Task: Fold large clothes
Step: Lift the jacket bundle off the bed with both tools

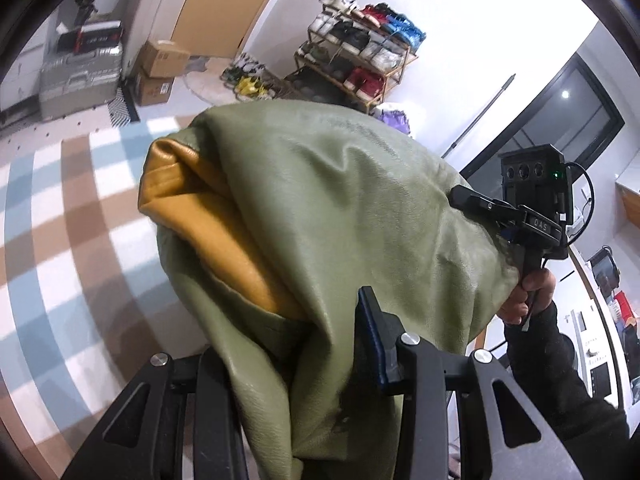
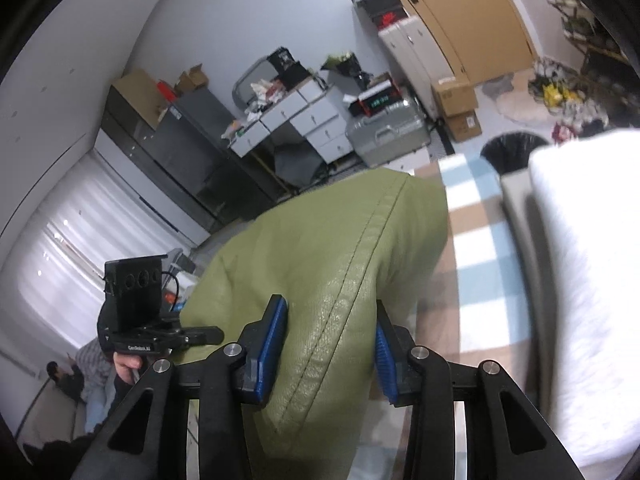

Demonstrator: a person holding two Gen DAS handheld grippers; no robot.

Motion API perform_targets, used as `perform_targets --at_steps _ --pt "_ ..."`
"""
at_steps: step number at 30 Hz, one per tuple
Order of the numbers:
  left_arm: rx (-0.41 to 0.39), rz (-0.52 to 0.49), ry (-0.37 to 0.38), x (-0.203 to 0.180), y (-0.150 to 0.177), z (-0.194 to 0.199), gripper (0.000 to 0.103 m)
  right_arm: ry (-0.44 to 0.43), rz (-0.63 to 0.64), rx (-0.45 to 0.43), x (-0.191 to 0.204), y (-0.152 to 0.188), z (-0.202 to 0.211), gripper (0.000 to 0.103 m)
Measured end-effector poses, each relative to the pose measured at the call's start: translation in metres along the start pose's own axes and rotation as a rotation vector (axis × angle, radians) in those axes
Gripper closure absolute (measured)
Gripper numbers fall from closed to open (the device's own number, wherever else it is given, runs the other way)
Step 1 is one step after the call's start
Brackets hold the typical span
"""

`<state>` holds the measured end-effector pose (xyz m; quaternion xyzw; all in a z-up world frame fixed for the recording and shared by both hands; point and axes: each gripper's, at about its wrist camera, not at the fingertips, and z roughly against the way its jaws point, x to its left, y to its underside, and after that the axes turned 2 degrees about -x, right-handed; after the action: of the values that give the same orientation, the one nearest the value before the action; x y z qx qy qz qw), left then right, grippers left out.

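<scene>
A large olive-green leather-like garment (image 1: pixel 352 200) with a mustard-yellow lining (image 1: pixel 208 216) hangs bunched in the air between both grippers. In the left wrist view my left gripper (image 1: pixel 304 344) is shut on a fold of it. One blue pad (image 1: pixel 370 332) shows and the other finger is hidden under the fabric. My right gripper (image 1: pixel 472 200), held by a hand, grips the garment's far right side. In the right wrist view the right gripper (image 2: pixel 330 344) is shut on the garment (image 2: pixel 332 248) along a stitched seam, both blue pads pressing it. The left gripper (image 2: pixel 200 334) shows at lower left.
Below lies a blue, brown and white checked surface (image 1: pixel 60 220). A shoe rack (image 1: pixel 360 52), cardboard boxes (image 1: pixel 160 68) and a silver case (image 1: pixel 80 80) stand along the walls. A white mattress edge (image 2: pixel 580 280) and a black bin (image 2: pixel 508 152) are at the right.
</scene>
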<state>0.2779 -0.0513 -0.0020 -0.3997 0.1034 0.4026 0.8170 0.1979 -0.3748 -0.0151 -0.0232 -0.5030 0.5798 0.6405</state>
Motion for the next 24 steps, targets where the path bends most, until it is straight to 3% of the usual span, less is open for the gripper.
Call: perform_targets --at_steps 6,12,18,24 --pt "-0.041 -0.024 -0.026 -0.022 -0.019 -0.010 0.070 -0.003 -0.034 -0.050 -0.012 -0.025 0.022 0.063" --pt "-0.059 -0.100 -0.008 -0.064 -0.043 -0.022 0.070 -0.047 -0.107 -0.164 -0.043 -0.051 0.071 0.063" --pt "-0.100 -0.196 -0.002 -0.117 -0.079 -0.047 0.070 -0.008 -0.098 -0.274 -0.065 -0.072 0.134 0.063" --pt "-0.217 -0.276 0.078 -0.164 -0.095 -0.090 0.070 0.064 -0.103 -0.415 -0.124 -0.076 0.198 0.064"
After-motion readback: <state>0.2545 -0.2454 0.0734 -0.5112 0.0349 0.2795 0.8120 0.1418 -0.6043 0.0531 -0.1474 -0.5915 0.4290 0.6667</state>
